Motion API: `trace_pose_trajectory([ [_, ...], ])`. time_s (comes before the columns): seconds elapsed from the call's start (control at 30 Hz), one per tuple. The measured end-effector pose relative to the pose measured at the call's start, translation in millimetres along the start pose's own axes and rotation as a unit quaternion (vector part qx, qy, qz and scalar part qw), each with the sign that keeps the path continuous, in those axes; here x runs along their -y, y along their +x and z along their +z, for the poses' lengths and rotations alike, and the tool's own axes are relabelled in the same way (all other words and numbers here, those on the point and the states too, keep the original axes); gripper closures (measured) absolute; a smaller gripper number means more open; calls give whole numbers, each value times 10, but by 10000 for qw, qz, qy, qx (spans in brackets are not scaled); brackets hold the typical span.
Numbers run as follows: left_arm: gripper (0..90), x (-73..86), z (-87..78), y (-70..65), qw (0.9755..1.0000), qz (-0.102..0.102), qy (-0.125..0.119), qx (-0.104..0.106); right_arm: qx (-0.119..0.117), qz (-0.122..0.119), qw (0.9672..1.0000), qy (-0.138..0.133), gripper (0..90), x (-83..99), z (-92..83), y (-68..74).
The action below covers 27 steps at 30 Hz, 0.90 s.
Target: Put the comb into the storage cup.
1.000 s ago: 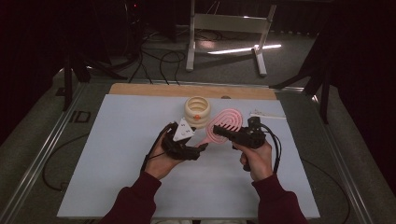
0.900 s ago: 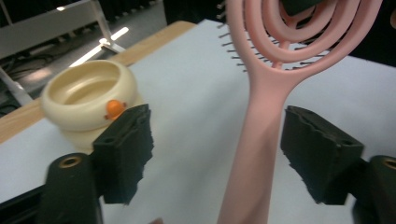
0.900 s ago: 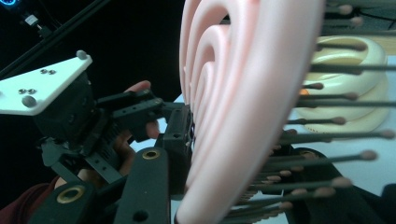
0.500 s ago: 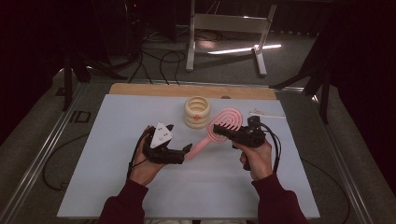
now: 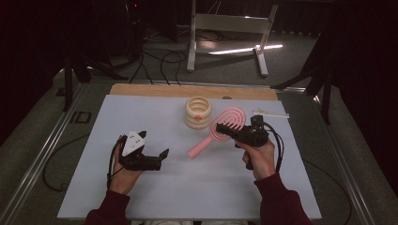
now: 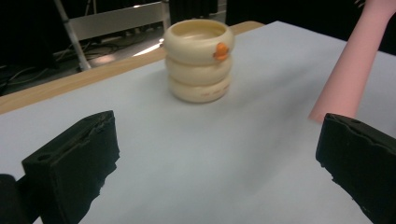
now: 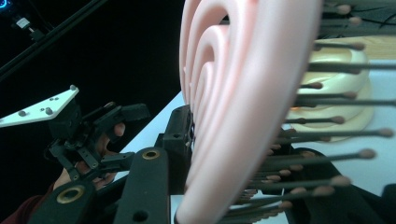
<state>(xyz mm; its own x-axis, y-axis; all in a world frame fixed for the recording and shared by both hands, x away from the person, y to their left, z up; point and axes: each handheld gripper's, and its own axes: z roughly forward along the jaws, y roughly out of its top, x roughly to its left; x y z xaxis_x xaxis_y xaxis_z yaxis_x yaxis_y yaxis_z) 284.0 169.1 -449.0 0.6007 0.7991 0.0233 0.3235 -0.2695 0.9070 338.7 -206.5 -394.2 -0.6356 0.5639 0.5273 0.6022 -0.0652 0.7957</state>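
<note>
The right gripper (image 5: 228,130) clamps the pink hairbrush (image 5: 220,129) by its head, handle slanting toward seven o'clock. The left gripper (image 5: 157,157), jaws just opened wide and empty, sits at the handle's nine o'clock, apart. The cream ring stack (image 5: 197,113) stands at twelve o'clock; bare white table (image 5: 94,187) surrounds them.

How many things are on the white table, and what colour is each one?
Pink hairbrush: 1
Cream ringed holder with an orange dot: 1
Small white strip near the table's far right edge, too small to tell what it is: 1
Total: 3
</note>
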Motion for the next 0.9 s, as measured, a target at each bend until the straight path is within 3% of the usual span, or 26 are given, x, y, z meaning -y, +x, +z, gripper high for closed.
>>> trace_pose_trajectory([
  [0.5,2,348,-282,218,9991,-212,-123,-345,111,-49,9999,-94,637,-95,-54,-24],
  [0.9,2,454,-433,291,9978,-360,-235,-501,132,6,9998,-113,637,-110,-58,-76],
])
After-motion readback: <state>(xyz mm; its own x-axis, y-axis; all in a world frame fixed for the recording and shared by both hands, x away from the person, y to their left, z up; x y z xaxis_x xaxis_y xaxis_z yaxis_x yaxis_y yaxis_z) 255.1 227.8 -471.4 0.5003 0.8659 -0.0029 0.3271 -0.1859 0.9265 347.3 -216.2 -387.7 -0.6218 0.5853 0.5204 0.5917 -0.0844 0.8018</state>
